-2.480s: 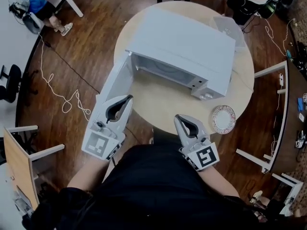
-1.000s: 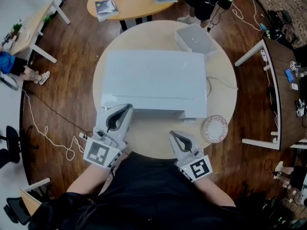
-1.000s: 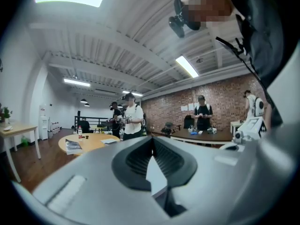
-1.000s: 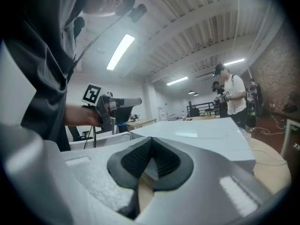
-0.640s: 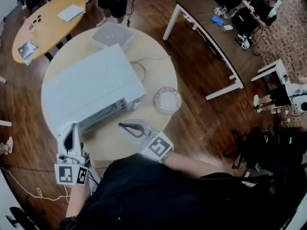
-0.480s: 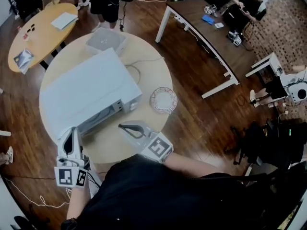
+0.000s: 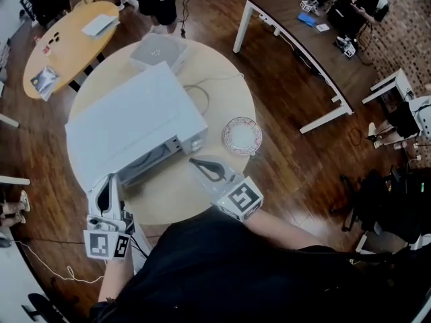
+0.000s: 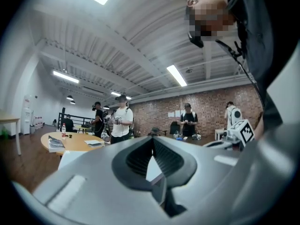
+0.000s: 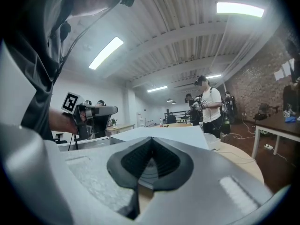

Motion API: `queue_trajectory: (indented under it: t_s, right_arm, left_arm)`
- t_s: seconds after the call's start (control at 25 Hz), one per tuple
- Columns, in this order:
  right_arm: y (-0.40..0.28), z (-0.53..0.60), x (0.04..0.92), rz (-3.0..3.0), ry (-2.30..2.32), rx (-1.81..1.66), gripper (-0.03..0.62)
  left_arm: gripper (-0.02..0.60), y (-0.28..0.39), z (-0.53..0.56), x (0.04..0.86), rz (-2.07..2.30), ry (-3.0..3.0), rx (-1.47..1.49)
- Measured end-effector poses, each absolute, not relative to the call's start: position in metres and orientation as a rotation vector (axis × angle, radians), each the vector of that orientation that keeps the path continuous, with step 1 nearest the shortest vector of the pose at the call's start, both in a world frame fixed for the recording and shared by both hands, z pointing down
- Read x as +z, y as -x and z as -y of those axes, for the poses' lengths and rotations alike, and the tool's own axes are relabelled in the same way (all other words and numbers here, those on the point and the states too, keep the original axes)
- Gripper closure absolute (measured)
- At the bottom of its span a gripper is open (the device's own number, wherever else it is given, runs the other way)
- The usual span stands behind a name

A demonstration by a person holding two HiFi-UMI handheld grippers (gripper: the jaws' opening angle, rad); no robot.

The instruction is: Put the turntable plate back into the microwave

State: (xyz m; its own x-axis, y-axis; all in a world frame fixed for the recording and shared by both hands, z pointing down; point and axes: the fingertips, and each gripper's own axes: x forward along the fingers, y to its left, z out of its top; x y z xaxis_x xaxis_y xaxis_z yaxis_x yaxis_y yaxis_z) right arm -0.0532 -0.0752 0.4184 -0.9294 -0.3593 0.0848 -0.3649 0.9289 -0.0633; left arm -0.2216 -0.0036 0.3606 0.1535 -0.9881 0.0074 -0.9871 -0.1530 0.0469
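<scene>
The turntable plate (image 7: 242, 135), white with a patterned reddish rim, lies flat near the right edge of the round table (image 7: 222, 96). The white microwave (image 7: 131, 123) stands left of it, its dark cavity (image 7: 149, 160) facing me. My right gripper (image 7: 195, 161) is shut and empty, hovering over the table front between cavity and plate, a hand's length short of the plate. My left gripper (image 7: 106, 181) is shut and empty at the microwave's front left corner. In the right gripper view the jaws (image 9: 151, 138) meet, with the microwave top (image 9: 178, 134) beyond them. The left gripper view shows its jaws (image 8: 152, 138) closed too.
A shallow white box (image 7: 159, 51) sits on the far side of the table, with a cable (image 7: 202, 96) beside the microwave. An orange oval table (image 7: 67, 46) and a dark desk (image 7: 303, 39) stand beyond. People stand in the room behind.
The head view has swung right, putting the microwave at an angle. My right gripper has drifted a little towards the plate. Both grippers stay shut and the plate has not moved.
</scene>
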Motion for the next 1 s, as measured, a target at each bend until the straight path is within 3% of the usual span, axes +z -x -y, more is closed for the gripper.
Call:
queue_trajectory:
  t_s: [0.68, 0.76, 1.0]
  right_arm:
    - [-0.094, 0.172, 0.506, 2.718, -1.019, 0.327, 0.589]
    - [-0.102, 0.176, 0.519, 2.679, -1.032, 0.314, 0.537]
    - [-0.131, 0.19, 0.56, 2.578, -1.117, 0.358, 0.496]
  left_arm:
    - [0.577, 0.183, 0.063, 0.329, 2.102, -2.455, 0.145]
    - [0.577, 0.182, 0.066, 0.329, 2.097, -2.449, 0.163]
    - [0.577, 0.174, 0.076, 0.325, 2.09, -2.465, 0.217]
